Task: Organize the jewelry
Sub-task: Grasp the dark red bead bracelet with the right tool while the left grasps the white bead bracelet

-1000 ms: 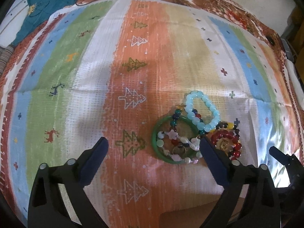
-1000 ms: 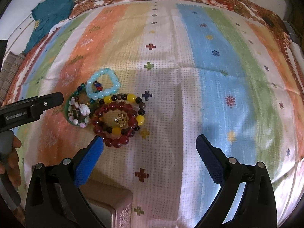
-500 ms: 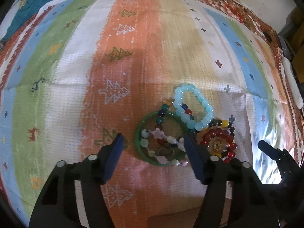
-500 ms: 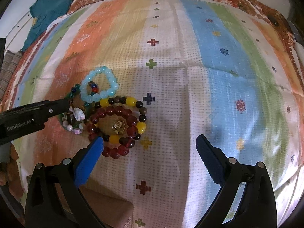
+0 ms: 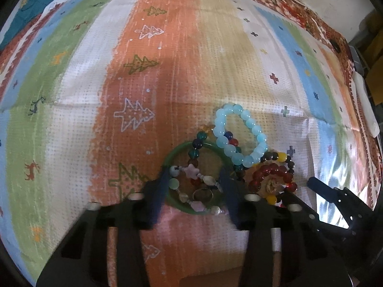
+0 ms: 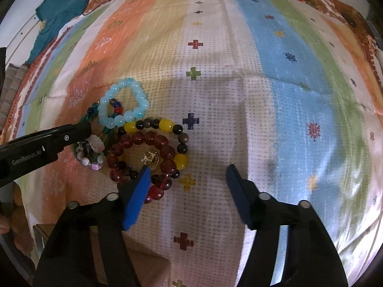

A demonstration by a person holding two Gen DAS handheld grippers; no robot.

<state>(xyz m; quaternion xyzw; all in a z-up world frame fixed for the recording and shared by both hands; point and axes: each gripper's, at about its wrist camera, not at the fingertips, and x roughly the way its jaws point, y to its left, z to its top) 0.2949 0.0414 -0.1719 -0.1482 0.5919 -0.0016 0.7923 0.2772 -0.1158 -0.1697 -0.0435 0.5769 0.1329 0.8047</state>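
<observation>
A pile of jewelry lies on the striped cloth. A green bangle holds a shell-and-star bead strand and a ring. A light blue bead bracelet lies behind it. A dark red bead bracelet and a yellow-and-dark bead bracelet lie to the right, with a gold charm inside. My left gripper is partly open, its jaws straddling the bangle. My right gripper is open, its left finger over the red bracelet.
A brown box sits at the near edge under the grippers. A teal garment lies at the far left. The striped cloth stretches to the right. A hand shows at the left edge.
My left gripper has moved forward onto the green bangle and narrowed its jaws around it. My right gripper has narrowed and come closer to the red bracelet.
</observation>
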